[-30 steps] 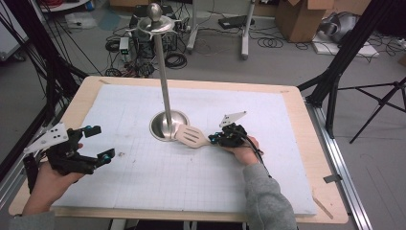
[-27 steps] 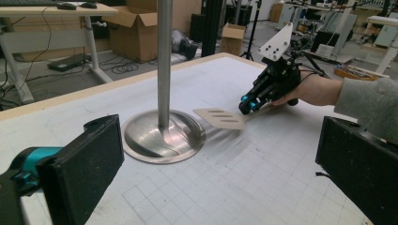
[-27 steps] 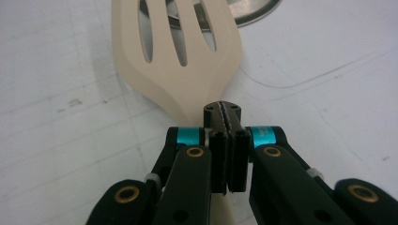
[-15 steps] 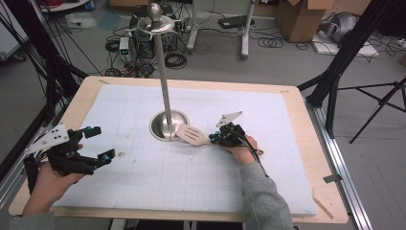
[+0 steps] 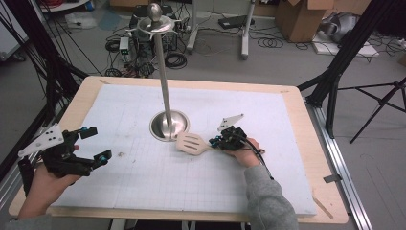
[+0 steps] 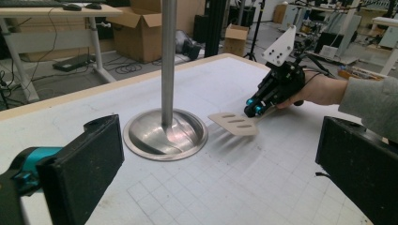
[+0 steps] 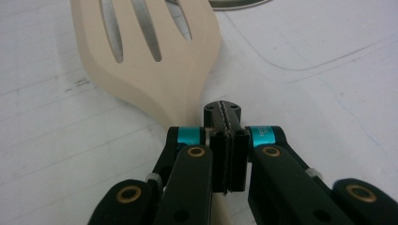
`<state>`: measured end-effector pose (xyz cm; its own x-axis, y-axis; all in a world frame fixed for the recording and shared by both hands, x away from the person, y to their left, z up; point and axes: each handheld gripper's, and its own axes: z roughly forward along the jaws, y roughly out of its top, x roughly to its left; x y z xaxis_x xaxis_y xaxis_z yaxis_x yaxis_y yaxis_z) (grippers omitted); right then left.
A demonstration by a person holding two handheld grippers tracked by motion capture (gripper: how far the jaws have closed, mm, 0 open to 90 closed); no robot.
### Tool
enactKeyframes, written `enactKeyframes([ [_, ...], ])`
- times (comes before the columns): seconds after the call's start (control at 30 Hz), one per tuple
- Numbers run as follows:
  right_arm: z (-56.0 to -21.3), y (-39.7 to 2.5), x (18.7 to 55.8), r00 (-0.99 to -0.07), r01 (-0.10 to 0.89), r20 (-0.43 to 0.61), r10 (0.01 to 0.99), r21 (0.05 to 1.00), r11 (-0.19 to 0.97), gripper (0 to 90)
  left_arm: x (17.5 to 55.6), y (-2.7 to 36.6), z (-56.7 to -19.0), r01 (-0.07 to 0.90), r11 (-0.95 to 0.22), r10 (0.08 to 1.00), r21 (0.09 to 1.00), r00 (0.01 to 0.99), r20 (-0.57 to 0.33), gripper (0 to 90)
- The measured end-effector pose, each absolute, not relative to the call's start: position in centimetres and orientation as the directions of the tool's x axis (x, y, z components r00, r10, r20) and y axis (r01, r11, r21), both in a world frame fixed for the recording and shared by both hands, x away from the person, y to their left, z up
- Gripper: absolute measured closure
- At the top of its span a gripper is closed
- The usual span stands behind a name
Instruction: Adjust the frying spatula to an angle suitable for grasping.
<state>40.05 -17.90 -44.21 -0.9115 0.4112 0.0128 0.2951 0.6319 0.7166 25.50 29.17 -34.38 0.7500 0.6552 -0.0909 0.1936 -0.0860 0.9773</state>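
On the left, my left gripper (image 5: 84, 146) waits near the left edge of the table (image 5: 306, 143). Its jaws are wide open and hold nothing. It is well apart from the work.

In the middle stands a tall metal pole (image 5: 163, 76) on a round shiny base (image 5: 168, 125). Up top it has a small ring with hooks (image 5: 154, 25).

Just right of the base is the spatula (image 5: 191, 142). It is pale, with long slots in its flat end. My right gripper (image 5: 216, 142) has it; the jaws are shut tight on the handle, as the right gripper view (image 7: 155, 75) shows. The flat end points left, toward the base, and almost touches its rim. The handle runs right, into the jaws and under my hand. So the spatula lies left to right, low over the table.

I think the next move is to lift it up to the hooks, and the right hand is the one to do it.

The table has a white mat with a thin grid. Behind it the room has boxes, cables and black stands on a grey floor.
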Motion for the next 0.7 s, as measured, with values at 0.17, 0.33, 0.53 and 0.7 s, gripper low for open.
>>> enactKeyframes([
  [0.17,-44.6,-18.6,39.4,-0.911,0.308,0.051,0.409,0.744,0.593,90.0,25.4,29.3,-34.4,0.194,-0.084,0.659,0.977,0.747,-0.092,1.8],
  [0.33,-44.7,-19.1,38.6,-0.919,0.296,0.055,0.391,0.752,0.59,90.0,25.5,29.2,-34.4,0.194,-0.088,0.658,0.977,0.748,-0.09,1.7],
  [0.53,-44.6,-19.4,37.7,-0.929,0.277,0.046,0.367,0.743,0.61,90.0,25.5,29.2,-34.3,0.192,-0.086,0.658,0.978,0.748,-0.089,1.8],
  [0.7,-44.5,-19.8,36.9,-0.936,0.263,0.04,0.351,0.741,0.617,90.0,25.5,29.3,-34.2,0.189,-0.084,0.658,0.978,0.748,-0.088,1.8],
])
